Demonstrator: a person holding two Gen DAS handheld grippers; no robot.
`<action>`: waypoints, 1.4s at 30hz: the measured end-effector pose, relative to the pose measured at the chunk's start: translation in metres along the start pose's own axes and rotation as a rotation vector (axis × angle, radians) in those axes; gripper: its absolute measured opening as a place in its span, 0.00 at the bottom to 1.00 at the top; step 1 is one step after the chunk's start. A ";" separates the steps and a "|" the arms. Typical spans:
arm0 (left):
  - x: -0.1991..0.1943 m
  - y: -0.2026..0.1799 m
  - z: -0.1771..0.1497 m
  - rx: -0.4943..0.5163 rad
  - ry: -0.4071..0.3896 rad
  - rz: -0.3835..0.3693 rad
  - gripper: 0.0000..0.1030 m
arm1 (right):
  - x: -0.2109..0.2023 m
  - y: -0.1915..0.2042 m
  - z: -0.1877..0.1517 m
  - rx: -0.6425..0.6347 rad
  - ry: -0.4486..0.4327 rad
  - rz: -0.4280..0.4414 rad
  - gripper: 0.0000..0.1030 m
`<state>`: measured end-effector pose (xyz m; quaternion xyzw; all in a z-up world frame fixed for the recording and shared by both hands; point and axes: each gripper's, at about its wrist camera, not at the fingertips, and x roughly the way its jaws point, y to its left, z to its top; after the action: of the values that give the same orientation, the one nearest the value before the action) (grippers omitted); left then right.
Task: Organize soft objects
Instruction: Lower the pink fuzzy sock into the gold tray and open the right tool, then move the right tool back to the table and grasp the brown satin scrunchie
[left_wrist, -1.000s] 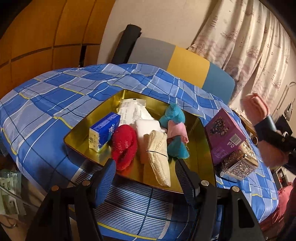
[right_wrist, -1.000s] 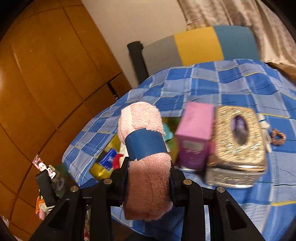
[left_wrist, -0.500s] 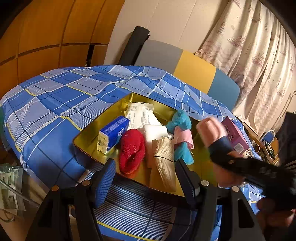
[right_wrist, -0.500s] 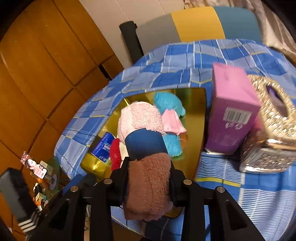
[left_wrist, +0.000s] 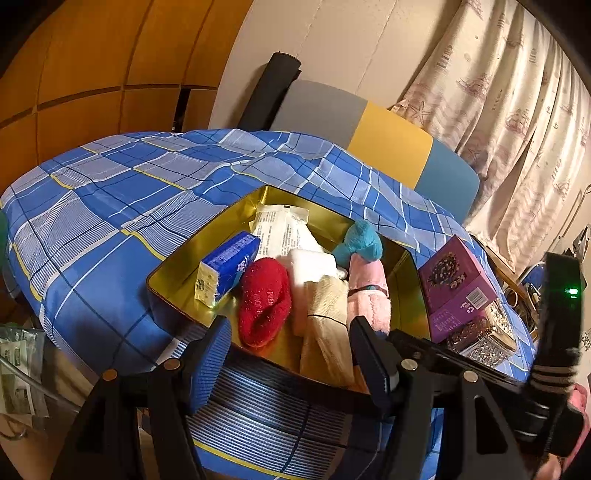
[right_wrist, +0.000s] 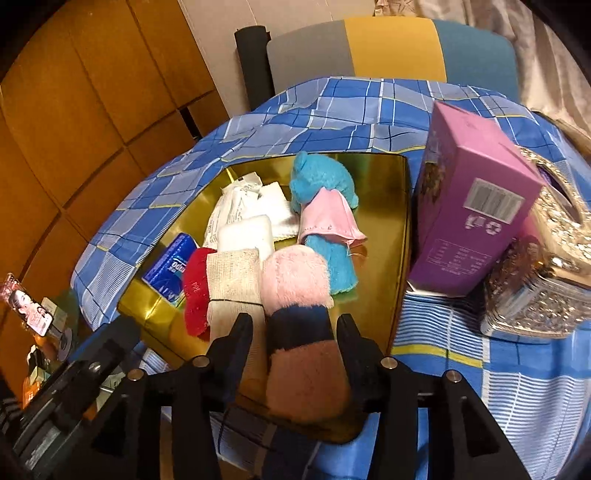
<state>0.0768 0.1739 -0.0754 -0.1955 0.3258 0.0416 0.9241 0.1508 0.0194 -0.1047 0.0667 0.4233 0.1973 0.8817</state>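
The right gripper (right_wrist: 293, 328), its jaws just having opened off the pink rolled towel with a dark blue band (right_wrist: 295, 291), straddles the roll without pressing it as it lies in the gold tin tray (right_wrist: 402, 206) beside the beige roll (right_wrist: 232, 284), while the left gripper (left_wrist: 291, 354) hangs wide and empty.

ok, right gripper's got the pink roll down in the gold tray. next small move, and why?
Probably finish opening the right gripper and back straight out. The pink roll already lies in the gold tray beside the beige roll, and its jaws have just been opening, with gaps showing between fingers and roll.
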 end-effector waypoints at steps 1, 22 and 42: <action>0.000 -0.001 -0.001 0.002 0.001 -0.002 0.65 | -0.005 -0.001 -0.001 0.002 -0.006 0.003 0.49; -0.007 -0.068 -0.034 0.197 0.050 -0.178 0.65 | -0.143 -0.109 -0.012 0.029 -0.207 -0.163 0.58; -0.014 -0.154 -0.066 0.343 0.152 -0.299 0.65 | -0.166 -0.258 -0.024 0.192 -0.160 -0.414 0.60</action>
<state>0.0584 0.0076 -0.0624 -0.0845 0.3641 -0.1666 0.9124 0.1141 -0.2842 -0.0737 0.0774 0.3735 -0.0346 0.9238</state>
